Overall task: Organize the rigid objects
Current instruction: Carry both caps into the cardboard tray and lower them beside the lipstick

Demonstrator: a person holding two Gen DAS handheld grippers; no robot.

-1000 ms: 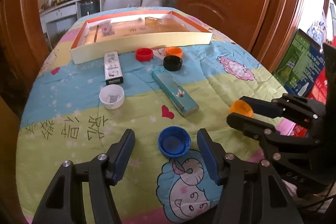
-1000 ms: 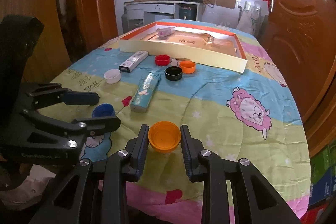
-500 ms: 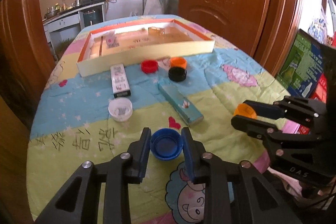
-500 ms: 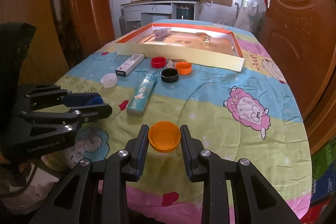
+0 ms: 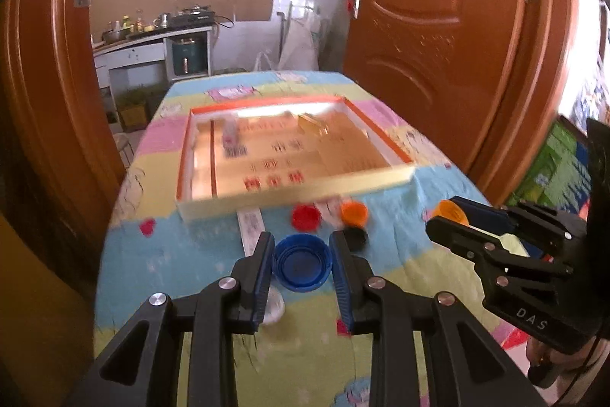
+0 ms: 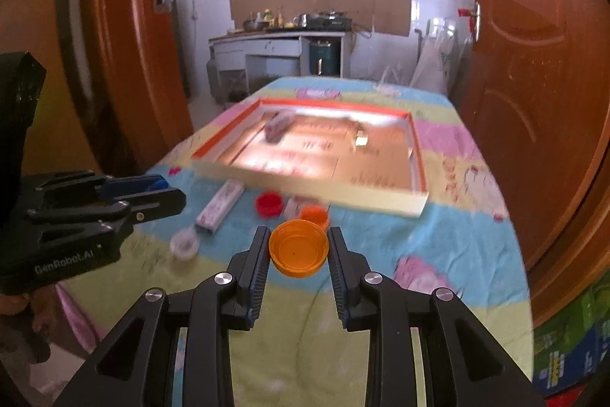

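Observation:
My left gripper is shut on a blue cap and holds it above the bedspread. My right gripper is shut on an orange cap, also lifted; it shows at the right of the left wrist view. An orange-rimmed shallow box lies ahead on the table, with a few small items inside. A red cap, a smaller orange cap, a black cap, a white cap and a white box lie in front of it.
The table is covered by a cartoon bedspread. Wooden doors stand on both sides. A kitchen counter is beyond the table. Green cartons stand on the floor to the right.
My left gripper closed on the blue cap and lifted it. Both grippers rose and moved forward toward the box, each carrying its cap.

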